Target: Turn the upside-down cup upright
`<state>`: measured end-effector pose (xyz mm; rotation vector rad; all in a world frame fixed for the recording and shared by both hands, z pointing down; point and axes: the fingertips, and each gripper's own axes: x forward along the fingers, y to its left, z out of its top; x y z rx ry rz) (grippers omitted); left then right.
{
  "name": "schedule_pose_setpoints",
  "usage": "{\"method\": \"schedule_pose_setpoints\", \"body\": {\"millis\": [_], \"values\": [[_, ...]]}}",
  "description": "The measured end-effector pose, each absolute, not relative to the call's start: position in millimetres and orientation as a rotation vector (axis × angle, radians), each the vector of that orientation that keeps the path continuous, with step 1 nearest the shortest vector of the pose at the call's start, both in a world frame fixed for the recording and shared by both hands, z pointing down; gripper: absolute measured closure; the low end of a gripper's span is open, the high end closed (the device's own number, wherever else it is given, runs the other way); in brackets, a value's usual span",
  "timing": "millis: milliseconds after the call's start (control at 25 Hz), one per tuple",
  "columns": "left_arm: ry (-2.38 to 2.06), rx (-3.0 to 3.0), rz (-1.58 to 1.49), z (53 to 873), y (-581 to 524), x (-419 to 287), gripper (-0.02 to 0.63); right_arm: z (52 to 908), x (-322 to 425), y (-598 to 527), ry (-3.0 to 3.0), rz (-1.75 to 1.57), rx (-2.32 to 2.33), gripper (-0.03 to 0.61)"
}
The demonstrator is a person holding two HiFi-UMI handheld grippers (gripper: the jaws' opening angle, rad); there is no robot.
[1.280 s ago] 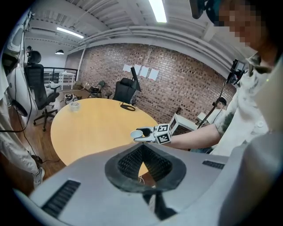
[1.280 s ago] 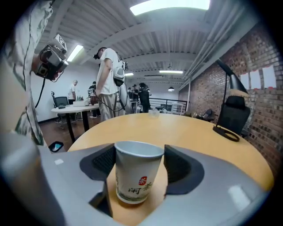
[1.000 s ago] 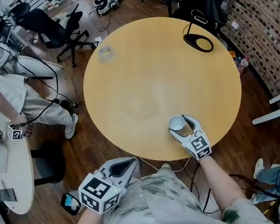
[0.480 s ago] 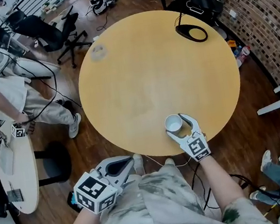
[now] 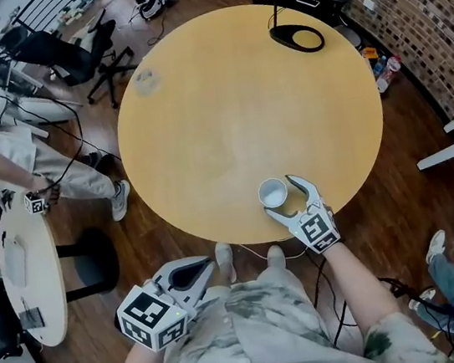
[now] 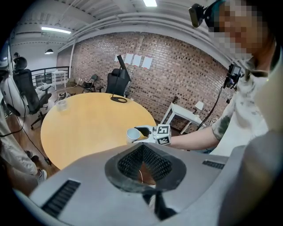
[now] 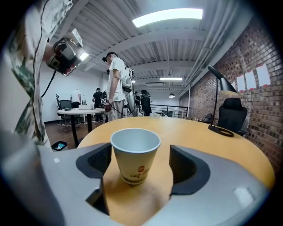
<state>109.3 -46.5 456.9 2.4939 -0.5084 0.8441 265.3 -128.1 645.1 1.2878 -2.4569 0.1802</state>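
A white paper cup (image 5: 273, 192) stands upright, mouth up, on the round wooden table (image 5: 222, 92) near its front edge. My right gripper (image 5: 281, 197) lies around it with its jaws opening. In the right gripper view the cup (image 7: 135, 154) sits between the pads (image 7: 183, 164) with a gap on each side. My left gripper (image 5: 208, 265) hangs off the table at the lower left, over the floor, jaws together and empty. The left gripper view shows the cup (image 6: 132, 134) far ahead, beyond the left gripper (image 6: 143, 148).
A black lamp base (image 5: 297, 37) sits at the table's far side and a clear glass (image 5: 144, 80) at its far left edge. A person (image 5: 3, 151) stands by a small white table (image 5: 22, 283) on the left. Office chairs (image 5: 72, 47) stand beyond.
The right gripper's jaws have spread wider around the upright cup. The left gripper has drifted a little toward the lower left, away from the table.
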Motion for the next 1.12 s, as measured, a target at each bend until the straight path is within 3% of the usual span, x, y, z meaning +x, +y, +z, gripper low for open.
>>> {"method": "schedule_pose_setpoints", "body": {"millis": [480, 1120], "values": [[-0.433, 2.553, 0.829, 458.7, 3.2, 65.5, 0.607, 584.5, 269.8, -36.6, -2.316, 0.421, 1.521, 0.169], [-0.128, 2.607, 0.625, 464.8, 191.8, -81.7, 0.607, 509.3, 22.2, 245.2, -2.234, 0.672, 1.302, 0.121]]}}
